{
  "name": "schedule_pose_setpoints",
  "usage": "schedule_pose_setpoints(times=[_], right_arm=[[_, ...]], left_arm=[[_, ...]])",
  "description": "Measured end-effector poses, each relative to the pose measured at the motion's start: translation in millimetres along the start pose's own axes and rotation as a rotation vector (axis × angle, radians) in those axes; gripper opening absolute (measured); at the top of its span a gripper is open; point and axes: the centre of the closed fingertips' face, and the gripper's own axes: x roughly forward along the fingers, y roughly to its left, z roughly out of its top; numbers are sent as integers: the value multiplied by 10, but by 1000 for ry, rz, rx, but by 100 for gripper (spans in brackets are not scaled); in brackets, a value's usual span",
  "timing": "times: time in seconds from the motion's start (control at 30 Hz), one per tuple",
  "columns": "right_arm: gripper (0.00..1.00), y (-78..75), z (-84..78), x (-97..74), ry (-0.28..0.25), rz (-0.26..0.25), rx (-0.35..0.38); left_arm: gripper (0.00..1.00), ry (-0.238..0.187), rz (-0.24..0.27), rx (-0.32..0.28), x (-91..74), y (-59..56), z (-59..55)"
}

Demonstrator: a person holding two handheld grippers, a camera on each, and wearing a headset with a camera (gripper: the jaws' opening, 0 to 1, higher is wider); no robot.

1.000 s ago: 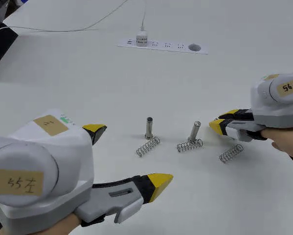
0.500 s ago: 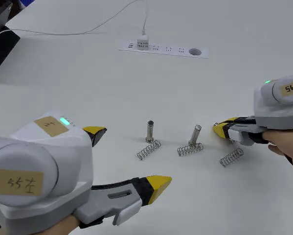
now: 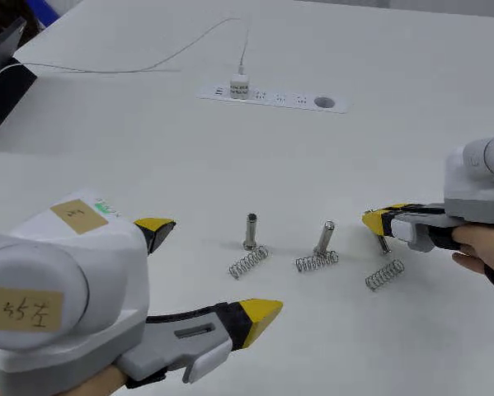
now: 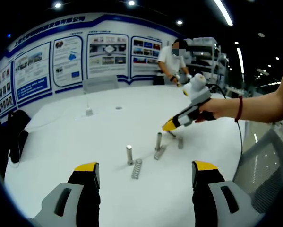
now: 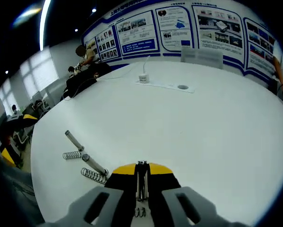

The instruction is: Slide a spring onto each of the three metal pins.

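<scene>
At right of the head view, the right gripper pinches the third pin in its jaws just above a loose spring on the tabletop, likely steadying it for threading, while the left gripper hovers lower left, jaws spread.

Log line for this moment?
left gripper open | right gripper shut on pin | two pins standing, bare | three springs lying loose

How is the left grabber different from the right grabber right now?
Jaws: the left gripper has its jaws spread wide apart, while the right gripper has its jaws squeezed together.
Load: the left gripper holds nothing, while the right gripper pinches a metal pin between its tips.
Both have yellow tips on dark jaws and a white body.
</scene>
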Motion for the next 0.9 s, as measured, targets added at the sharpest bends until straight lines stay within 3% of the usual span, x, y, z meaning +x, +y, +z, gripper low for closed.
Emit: schedule_pose_setpoints(times=[0.5, 0.9], right_arm=[[9, 89, -16, -197, -6, -14, -50], [9, 116, -70, -316, 16, -33, -113]], left_arm=[[81, -30, 2, -21, -66, -25, 39], [79, -23, -1, -8, -75, -50, 30]])
